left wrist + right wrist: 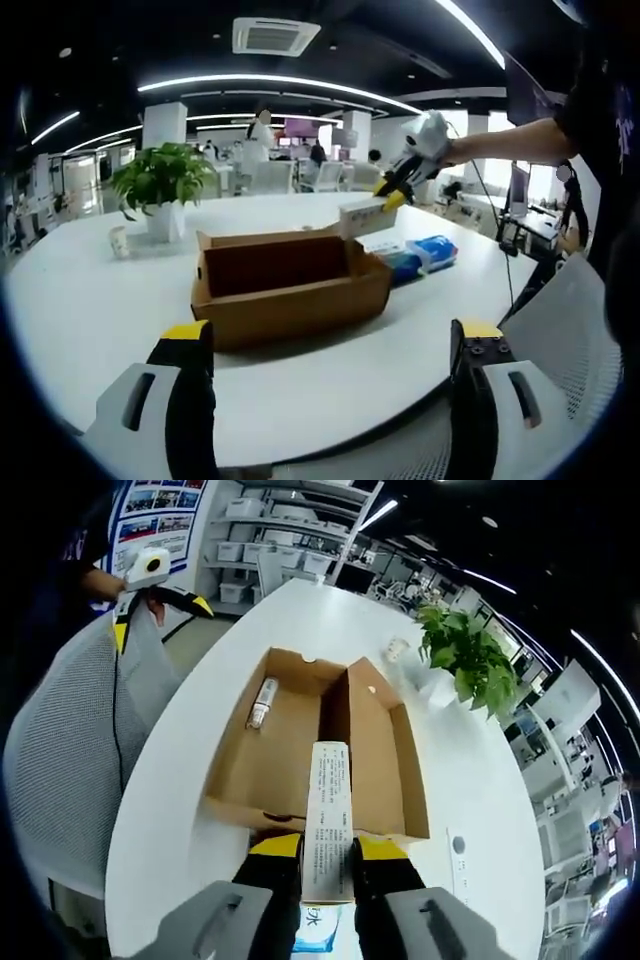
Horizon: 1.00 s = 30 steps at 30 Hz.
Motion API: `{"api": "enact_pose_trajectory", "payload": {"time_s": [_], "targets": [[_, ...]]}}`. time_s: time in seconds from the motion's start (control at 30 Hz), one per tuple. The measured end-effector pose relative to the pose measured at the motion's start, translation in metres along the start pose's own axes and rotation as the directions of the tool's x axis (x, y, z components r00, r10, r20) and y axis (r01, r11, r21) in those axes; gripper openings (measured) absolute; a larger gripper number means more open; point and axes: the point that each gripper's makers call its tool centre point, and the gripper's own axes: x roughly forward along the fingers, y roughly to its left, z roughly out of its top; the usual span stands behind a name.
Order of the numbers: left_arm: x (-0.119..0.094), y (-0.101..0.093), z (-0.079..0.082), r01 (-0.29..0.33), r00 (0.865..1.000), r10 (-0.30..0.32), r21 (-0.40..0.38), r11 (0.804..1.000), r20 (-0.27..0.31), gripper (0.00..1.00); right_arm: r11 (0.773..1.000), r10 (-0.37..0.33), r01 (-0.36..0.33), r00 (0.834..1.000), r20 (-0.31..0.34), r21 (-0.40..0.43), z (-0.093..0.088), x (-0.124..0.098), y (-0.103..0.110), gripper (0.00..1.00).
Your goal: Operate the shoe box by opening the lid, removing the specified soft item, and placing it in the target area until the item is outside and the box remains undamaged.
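The left gripper [330,345] has grey-white housings with slotted sides, black jaws and yellow tips. The right gripper [326,852] is built alike: grey body, black jaws, yellow caps. A thin black cable [492,235] trails from it. The person wears a dark short sleeve [600,90].

I see big office room. Long curved lights [280,82] glow on dark ceiling, air vent [275,35] between them. Round white table [90,300] with green plant [160,178] in white pot. Grey mesh chair [60,770] beside table. Shelves with white boxes [270,520] by wall.
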Motion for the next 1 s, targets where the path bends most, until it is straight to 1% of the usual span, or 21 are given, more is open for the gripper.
{"api": "enact_pose_trajectory", "payload": {"time_s": [0.23,0.77,1.0], "targets": [[0.0,0.0,-0.001,-0.002,1.0,0.002,0.0,1.0,-0.005,0.97,1.0,-0.009,0.009,1.0,-0.02,0.011,-0.014,-0.006,-0.002,0.14],[0.0,-0.001,-0.002,-0.001,1.0,0.001,-0.003,1.0,-0.012,0.97,0.997,-0.049,0.053,0.996,-0.073,0.051,-0.054,-0.023,-0.014,0.14],[0.0,-0.002,-0.002,-0.001,1.0,0.001,-0.004,1.0,-0.016,0.97,0.996,-0.06,0.066,0.994,-0.091,0.06,-0.067,-0.028,-0.02,0.14]]}}
